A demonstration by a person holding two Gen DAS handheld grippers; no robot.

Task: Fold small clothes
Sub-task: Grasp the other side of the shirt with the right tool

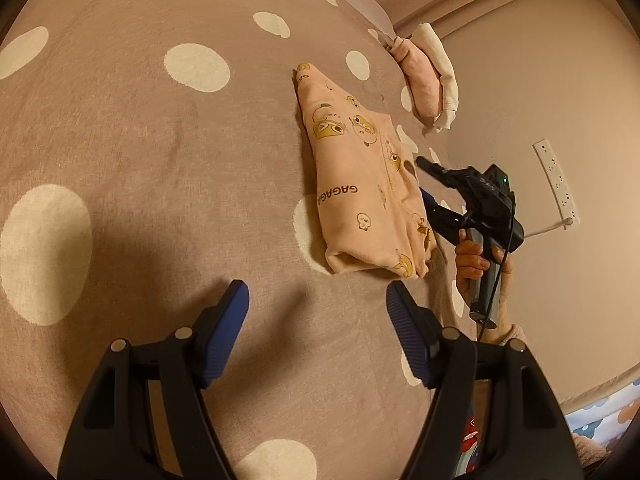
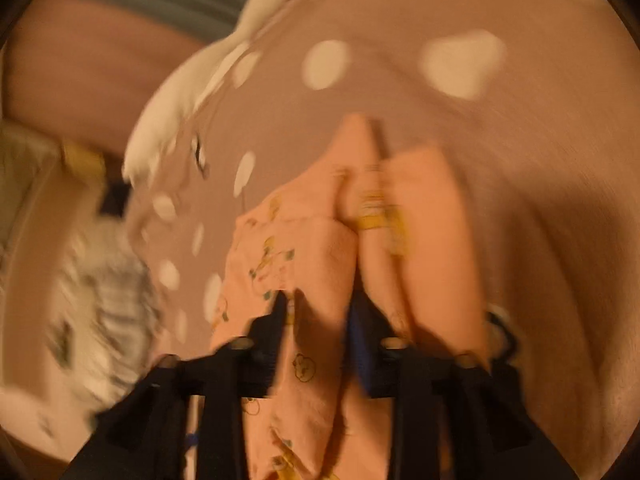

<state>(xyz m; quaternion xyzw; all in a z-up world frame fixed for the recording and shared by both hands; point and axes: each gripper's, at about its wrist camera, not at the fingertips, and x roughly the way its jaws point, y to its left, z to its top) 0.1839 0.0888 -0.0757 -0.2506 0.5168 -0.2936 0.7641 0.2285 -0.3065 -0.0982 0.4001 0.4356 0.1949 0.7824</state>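
Item: peach garment (image 1: pixel 360 184), printed with cartoon ducks and the lettering "GAGAGA", lying folded into a long narrow bundle on a mauve bedspread (image 1: pixel 140 152) with cream polka dots. In the left wrist view its long axis runs from the near rolled end, just ahead of the left claw, up and slightly left to a narrow far tip; the rolled end faces the camera. Left claw (image 1: pixel 318 320): released, blue-padded fingers (image 1: pixel 224 332) spread wide and apart from the cloth, holding nothing. Right claw (image 2: pixel 316 320): hand-held at the garment's right edge near the side of the bed; the right wrist view, heavily blurred, shows a fold of the peach fabric passing between its two fingers, so it appears clenched on the garment. Right hand (image 1: pixel 478 264): wrapped around the grey handle below that claw. Also present: a pink and cream rolled bundle (image 1: pixel 430 80) at the bed's far right edge, well apart from the garment; a white power strip (image 1: pixel 556 182) on the floor beyond the bed.
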